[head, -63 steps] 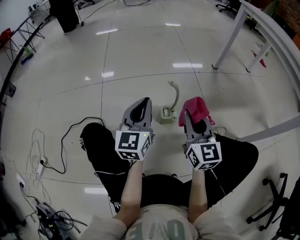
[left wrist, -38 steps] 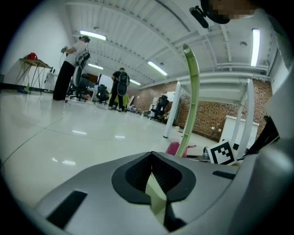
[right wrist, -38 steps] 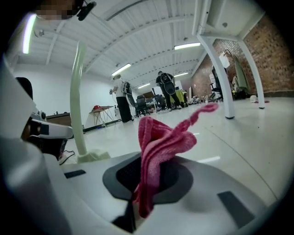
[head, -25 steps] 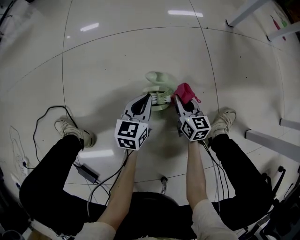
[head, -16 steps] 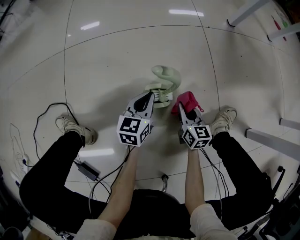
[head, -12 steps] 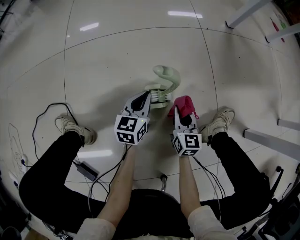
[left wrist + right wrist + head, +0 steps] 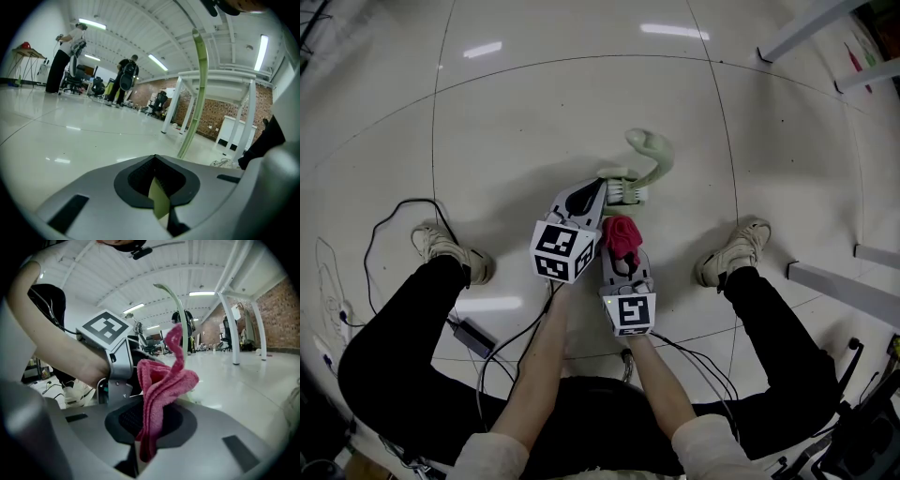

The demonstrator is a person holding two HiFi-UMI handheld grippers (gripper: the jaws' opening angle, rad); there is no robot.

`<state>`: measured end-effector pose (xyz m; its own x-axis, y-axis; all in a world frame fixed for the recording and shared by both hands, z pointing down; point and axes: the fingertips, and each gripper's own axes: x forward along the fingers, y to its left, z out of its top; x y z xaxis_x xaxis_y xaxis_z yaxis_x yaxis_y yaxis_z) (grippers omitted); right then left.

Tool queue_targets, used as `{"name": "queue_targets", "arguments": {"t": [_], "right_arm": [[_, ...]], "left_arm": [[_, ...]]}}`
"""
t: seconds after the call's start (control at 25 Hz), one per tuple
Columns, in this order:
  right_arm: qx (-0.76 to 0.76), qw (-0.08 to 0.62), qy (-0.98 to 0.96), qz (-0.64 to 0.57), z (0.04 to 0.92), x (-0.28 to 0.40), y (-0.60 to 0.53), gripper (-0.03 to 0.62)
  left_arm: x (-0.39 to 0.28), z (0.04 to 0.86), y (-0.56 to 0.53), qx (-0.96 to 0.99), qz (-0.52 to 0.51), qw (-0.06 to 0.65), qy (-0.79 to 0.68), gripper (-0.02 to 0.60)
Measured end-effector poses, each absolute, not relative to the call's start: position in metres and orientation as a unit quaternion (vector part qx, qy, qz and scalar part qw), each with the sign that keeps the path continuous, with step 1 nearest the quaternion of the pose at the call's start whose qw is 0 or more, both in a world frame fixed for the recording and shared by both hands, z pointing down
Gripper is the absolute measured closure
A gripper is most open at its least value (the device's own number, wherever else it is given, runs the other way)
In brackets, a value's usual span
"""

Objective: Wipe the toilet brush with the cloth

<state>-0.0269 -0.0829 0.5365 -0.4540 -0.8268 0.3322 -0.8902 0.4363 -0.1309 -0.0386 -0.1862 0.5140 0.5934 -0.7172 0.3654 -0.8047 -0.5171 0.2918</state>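
Note:
The pale green toilet brush (image 7: 628,188) sits low over the floor, its curved handle (image 7: 652,150) bending away from me. My left gripper (image 7: 602,186) is shut on the brush near its bristle head. In the left gripper view a green piece (image 7: 160,202) sits between the jaws and the handle (image 7: 197,93) rises beyond. The pink cloth (image 7: 621,235) bunches out of my right gripper (image 7: 622,253), which is shut on it, just right of the left gripper and behind the brush head. The right gripper view shows the cloth (image 7: 161,380) close to the left gripper (image 7: 117,362).
Black cables (image 7: 394,214) and a power adapter (image 7: 470,334) lie on the glossy tiled floor at left. My shoes (image 7: 450,255) (image 7: 733,249) flank the grippers. White table legs (image 7: 811,26) and a bar (image 7: 844,279) stand at right. Distant people (image 7: 66,56) appear in the left gripper view.
My right gripper with the pink cloth has swung left and back toward me, ending beside the left gripper. The brush stays in the left gripper, its handle shifted slightly right.

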Motion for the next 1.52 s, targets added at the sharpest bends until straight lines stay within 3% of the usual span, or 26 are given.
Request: {"name": "queue_targets", "arguments": {"t": [0.36,0.72,0.88,1.04,1.36,1.52], "right_arm": [[0.462,0.111,-0.867,0.148,0.556,-0.040,-0.101,0.562],[0.565,0.108,-0.799,0.176,0.569,0.065,-0.109,0.562],[0.569,0.112,-0.797,0.167,0.560,0.073,-0.114,0.562],[0.578,0.093,-0.793,0.171,0.542,0.038,-0.099,0.562],[0.560,0.081,-0.805,0.181,0.528,-0.097,-0.116,0.562],[0.599,0.097,-0.766,0.212,0.554,-0.108,-0.154,0.562]], "left_arm": [[-0.038,0.514,-0.182,0.870,0.101,0.194,-0.442,0.577],[-0.037,0.516,-0.178,0.863,0.103,0.194,-0.455,0.577],[-0.043,0.511,-0.180,0.854,0.099,0.193,-0.474,0.577],[-0.084,0.487,-0.180,0.829,0.059,0.179,-0.526,0.577],[-0.168,0.456,-0.183,0.801,0.025,0.145,-0.580,0.577],[-0.208,0.460,-0.176,0.779,0.017,0.150,-0.608,0.577]]}}
